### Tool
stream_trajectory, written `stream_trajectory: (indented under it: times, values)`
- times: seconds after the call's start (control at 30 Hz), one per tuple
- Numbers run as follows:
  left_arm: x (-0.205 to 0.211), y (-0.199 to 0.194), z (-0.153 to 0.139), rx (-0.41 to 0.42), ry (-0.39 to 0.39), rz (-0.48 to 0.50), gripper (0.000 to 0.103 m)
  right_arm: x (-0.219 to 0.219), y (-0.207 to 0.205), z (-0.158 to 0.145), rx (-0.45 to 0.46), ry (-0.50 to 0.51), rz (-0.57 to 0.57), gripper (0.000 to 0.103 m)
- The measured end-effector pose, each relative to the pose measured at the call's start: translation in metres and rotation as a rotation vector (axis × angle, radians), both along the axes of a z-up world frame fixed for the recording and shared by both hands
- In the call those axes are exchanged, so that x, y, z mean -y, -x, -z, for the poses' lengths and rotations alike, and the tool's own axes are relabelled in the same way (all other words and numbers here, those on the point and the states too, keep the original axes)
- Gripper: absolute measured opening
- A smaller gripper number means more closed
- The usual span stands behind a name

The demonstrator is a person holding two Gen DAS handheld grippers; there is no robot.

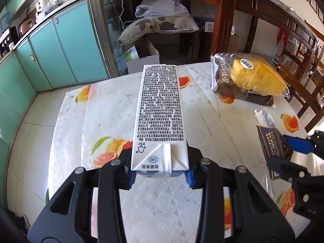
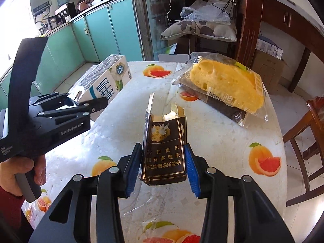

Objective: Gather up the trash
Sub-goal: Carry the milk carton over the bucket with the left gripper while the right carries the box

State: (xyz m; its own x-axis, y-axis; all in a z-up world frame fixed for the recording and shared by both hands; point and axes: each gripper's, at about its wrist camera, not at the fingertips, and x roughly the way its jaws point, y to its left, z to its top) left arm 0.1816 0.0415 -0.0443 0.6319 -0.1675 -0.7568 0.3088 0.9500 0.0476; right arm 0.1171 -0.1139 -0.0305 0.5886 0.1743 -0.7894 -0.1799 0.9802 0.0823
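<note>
Left gripper (image 1: 160, 177) clenches a white printed milk carton (image 1: 160, 117) and right gripper (image 2: 163, 168) a dark opened cigarette pack (image 2: 165, 151), above the fruit-patterned table (image 1: 202, 121).

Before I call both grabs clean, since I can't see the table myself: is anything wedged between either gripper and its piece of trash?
Nothing visible. The left gripper pinches the milk carton directly, and the right gripper clamps the cigarette pack. The bagged bread lies apart.
</note>
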Motion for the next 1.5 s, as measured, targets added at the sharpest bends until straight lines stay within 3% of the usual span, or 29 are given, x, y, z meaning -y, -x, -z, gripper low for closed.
stream_trajectory:
  times: [0.3,0.67,1.0,1.5]
  values:
    - [-0.051,0.051,-0.002,-0.046,0.115,-0.122,0.036,-0.021,0.01,0.0,0.022,0.01,-0.055,0.041]
    - [-0.081,0.099,-0.008,-0.025,0.105,-0.151,0.036,-0.06,0.024,-0.012,0.059,0.026,-0.129,0.041]
    - [-0.115,0.112,-0.014,-0.021,0.152,-0.192,0.036,-0.091,0.038,-0.03,0.096,-0.046,-0.144,0.041]
    - [-0.163,0.122,-0.027,0.008,0.205,-0.24,0.036,-0.151,0.049,-0.058,0.134,-0.059,-0.192,0.041]
